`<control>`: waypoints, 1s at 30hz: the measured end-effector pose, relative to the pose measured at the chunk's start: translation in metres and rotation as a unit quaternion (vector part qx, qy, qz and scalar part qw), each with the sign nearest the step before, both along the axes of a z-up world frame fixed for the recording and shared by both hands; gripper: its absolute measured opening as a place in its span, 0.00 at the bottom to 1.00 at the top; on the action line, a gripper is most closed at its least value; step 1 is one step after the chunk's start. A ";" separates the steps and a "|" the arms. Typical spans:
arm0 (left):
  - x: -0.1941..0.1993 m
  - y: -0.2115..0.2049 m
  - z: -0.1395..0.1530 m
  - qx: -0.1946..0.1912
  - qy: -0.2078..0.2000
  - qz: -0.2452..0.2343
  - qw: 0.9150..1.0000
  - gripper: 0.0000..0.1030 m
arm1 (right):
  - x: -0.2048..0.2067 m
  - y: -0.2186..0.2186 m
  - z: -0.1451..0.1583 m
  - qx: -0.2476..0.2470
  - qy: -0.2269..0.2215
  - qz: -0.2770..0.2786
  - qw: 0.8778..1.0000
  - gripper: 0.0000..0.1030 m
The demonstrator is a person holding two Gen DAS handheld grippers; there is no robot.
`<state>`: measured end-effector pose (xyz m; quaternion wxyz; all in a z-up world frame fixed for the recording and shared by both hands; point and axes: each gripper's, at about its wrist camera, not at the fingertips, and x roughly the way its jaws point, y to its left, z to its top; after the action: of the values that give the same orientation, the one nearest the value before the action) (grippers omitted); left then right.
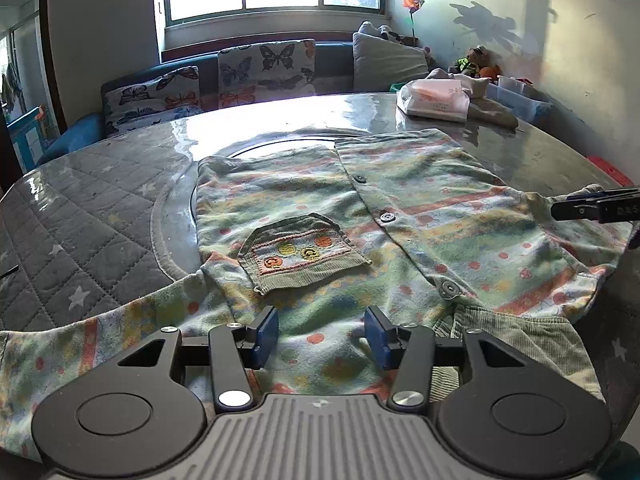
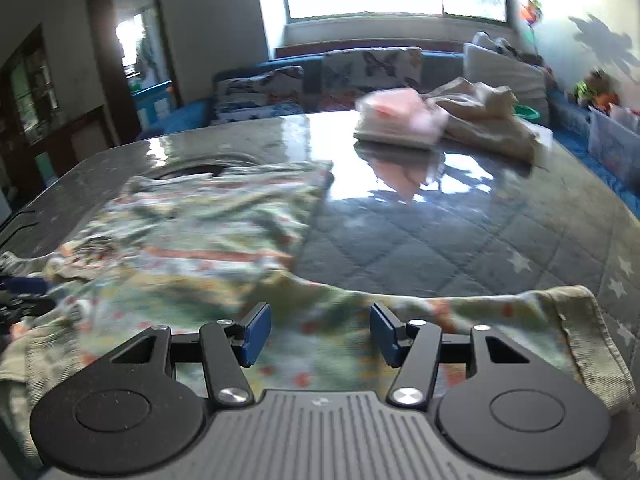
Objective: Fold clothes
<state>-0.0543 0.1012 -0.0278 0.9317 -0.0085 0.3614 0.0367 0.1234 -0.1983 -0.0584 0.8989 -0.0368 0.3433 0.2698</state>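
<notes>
A patterned kids' shirt [image 1: 360, 216] is spread flat on the shiny table [image 1: 120, 152]. The left gripper [image 1: 322, 338] is held released over its near edge, and the right gripper [image 2: 320, 334] is likewise unclenched above a sleeve, nothing grasped.

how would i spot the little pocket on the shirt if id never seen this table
Find the round table under the window, where a pastel patterned shirt lies spread flat. The pocket sits left of its snap buttons: a ribbed green patch with embroidered circles, the only piece not in stripes and dots.
</notes>
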 end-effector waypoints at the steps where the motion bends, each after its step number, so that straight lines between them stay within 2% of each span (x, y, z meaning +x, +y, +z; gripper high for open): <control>1: 0.000 0.000 0.000 0.001 0.001 0.000 1.000 0.50 | 0.004 -0.006 -0.003 -0.002 -0.005 -0.008 1.000 0.54; 12: 0.002 0.001 0.000 0.005 0.005 0.000 1.000 0.54 | 0.030 -0.074 -0.007 0.005 -0.022 -0.102 0.994 0.54; 16: 0.002 0.001 0.000 0.007 0.007 0.001 1.000 0.56 | 0.033 -0.090 -0.007 0.012 -0.025 -0.120 0.992 0.53; 22: 0.003 0.001 0.000 0.008 0.008 0.003 1.000 0.57 | 0.017 -0.094 -0.004 0.020 -0.032 -0.121 0.992 0.54; 27: 0.003 0.002 0.000 0.008 0.007 0.004 1.000 0.58 | -0.004 -0.098 -0.008 -0.014 -0.041 -0.114 0.993 0.55; 30: 0.000 0.002 0.001 0.006 0.005 0.007 1.000 0.58 | -0.009 -0.103 -0.006 -0.028 -0.040 -0.128 0.991 0.55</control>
<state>-0.0539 0.1033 -0.0268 0.9297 -0.0056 0.3655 0.0458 0.1140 -0.3008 -0.0643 0.9377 -0.0285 0.3163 0.1412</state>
